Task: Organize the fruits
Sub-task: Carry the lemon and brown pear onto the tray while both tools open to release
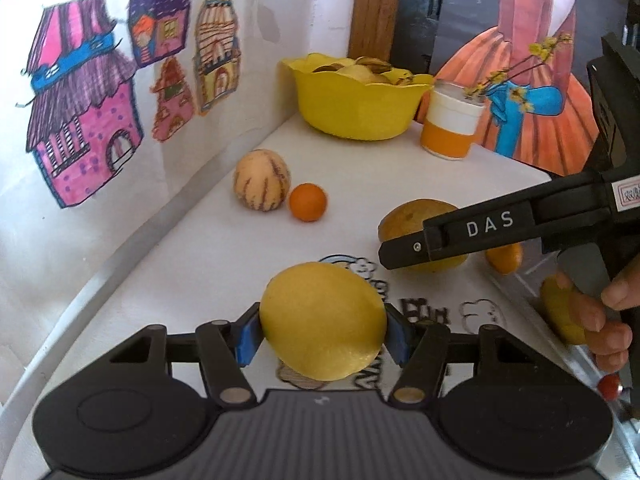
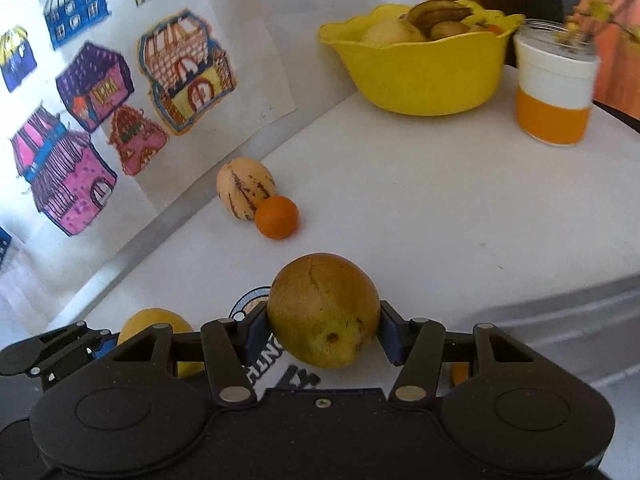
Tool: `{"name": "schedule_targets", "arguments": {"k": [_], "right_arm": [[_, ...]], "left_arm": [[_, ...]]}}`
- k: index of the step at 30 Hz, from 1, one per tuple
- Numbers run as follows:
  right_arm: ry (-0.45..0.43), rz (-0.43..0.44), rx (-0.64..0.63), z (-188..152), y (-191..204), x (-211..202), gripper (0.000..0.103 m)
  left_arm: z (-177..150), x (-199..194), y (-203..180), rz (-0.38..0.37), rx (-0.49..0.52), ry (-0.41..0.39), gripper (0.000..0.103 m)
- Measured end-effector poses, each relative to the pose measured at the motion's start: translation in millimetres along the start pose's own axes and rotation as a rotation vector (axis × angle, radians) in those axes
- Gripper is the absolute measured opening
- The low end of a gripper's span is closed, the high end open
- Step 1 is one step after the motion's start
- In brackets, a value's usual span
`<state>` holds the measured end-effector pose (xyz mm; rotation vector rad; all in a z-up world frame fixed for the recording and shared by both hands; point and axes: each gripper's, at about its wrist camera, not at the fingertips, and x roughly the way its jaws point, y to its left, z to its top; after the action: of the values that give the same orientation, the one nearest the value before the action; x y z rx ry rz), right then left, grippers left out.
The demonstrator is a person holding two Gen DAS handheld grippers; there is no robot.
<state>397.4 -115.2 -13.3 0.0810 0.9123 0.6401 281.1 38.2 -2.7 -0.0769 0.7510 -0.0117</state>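
Children's coloured drawings of houses (image 1: 84,120) are hanging on the white wall at the left of both frames, above a white tabletop (image 2: 420,200). At centre left, a striped cream melon-like fruit (image 1: 262,180) is touching a small round orange (image 1: 308,202). At lower centre of the left view, the left gripper (image 1: 323,330) is pinching a smooth yellow lemon (image 1: 322,322). In the right view, the right gripper (image 2: 323,328) is clamping a brownish-green mango (image 2: 323,310). At upper right, a wavy-rimmed yellow plastic bowl (image 2: 420,76) is holding more fruit beside an orange-and-white cup (image 2: 554,92).
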Motion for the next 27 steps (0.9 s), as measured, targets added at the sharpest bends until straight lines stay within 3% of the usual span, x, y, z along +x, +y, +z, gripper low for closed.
{"name": "schedule_targets", "arguments": {"k": [6, 15, 27], "right_arm": [[-0.093, 0.023, 0.047, -2, -21, -48, 0.057], [-0.218, -0.086, 0.091, -14, -69, -124, 0.057], [-0.235, -0.219, 0.111, -74, -129, -160, 0.057]], "left_arm": [[8, -9, -23, -0.02, 0.02, -0.021, 0.065], [26, -6, -77, -0.091, 0.046, -0.048, 0.065], [48, 28, -145, -0.178, 0.082, -0.007, 0.065]]}}
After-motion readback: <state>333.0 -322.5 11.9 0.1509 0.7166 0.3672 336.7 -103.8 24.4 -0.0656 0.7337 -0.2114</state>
